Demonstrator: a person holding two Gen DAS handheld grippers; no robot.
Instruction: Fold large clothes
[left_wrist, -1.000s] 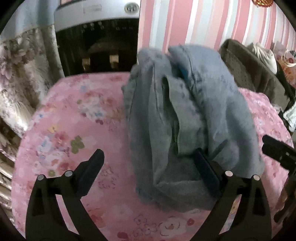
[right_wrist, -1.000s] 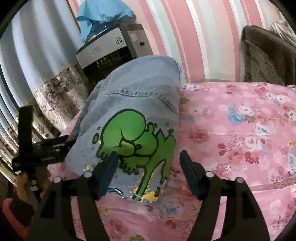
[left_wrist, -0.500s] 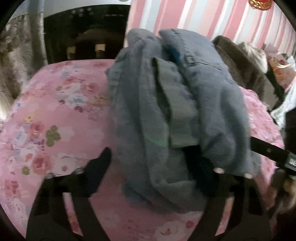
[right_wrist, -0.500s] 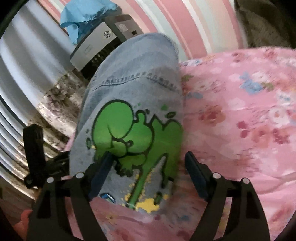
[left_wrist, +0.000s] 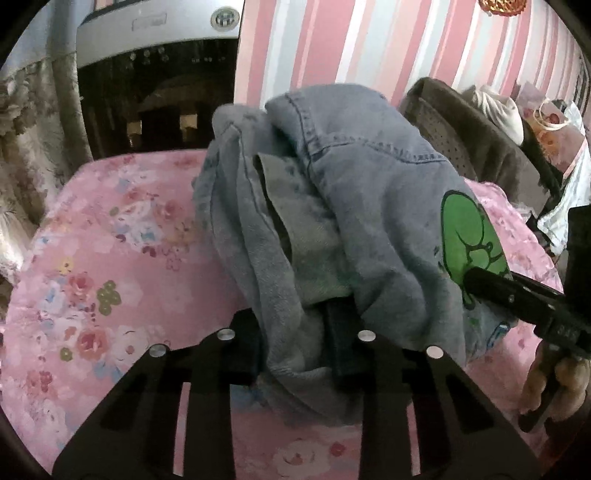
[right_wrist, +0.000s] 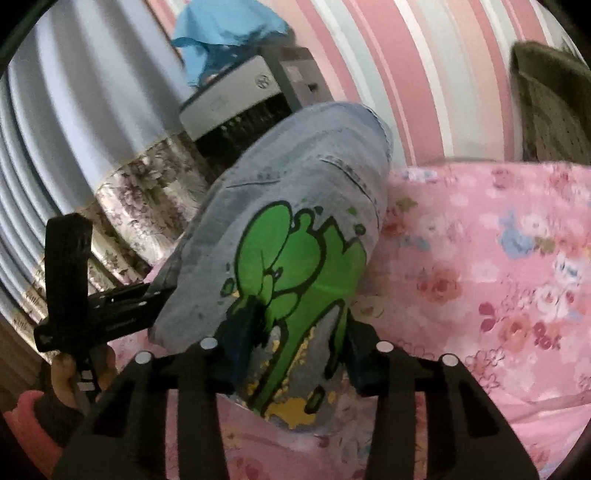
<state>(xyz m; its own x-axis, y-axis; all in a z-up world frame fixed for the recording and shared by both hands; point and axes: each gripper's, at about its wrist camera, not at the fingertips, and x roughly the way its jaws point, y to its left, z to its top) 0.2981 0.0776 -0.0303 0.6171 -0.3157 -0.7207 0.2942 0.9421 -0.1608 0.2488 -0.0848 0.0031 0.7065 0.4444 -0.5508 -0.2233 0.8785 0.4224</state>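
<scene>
A folded grey-blue denim garment (left_wrist: 369, 206) lies in a thick bundle on a bed covered by a pink floral sheet (left_wrist: 110, 258), its long axis running away from both cameras toward a pink-and-white striped wall (left_wrist: 369, 48).

Left wrist view: the left gripper (left_wrist: 295, 354) has its two fingers drawn in on the near end of the bundle, pinching the plush grey inner layers (left_wrist: 258, 236) between them; cloth spills over and partly hides the right finger. A green cartoon print (left_wrist: 469, 236) shows on the bundle's right flank. The right gripper (left_wrist: 517, 299) enters from the right edge, its tip touching the fabric at the print, with the holder's fingers (left_wrist: 546, 384) visible below it.

Right wrist view: the right gripper (right_wrist: 299, 350) is closed onto the near edge of the garment (right_wrist: 295, 192), both fingers pressing into the fabric on either side of the green print (right_wrist: 295, 266), which has yellow splashes at its lower end. The left gripper (right_wrist: 110, 310) reaches the bundle from the left, its tip hidden under the cloth.

Background: a silver and black appliance (right_wrist: 236, 107) stands beyond the bed with a blue cloth (right_wrist: 225, 26) on top, next to a floral-trimmed curtain (right_wrist: 147, 192); a dark brown chair (left_wrist: 461, 129) stands to the right.
</scene>
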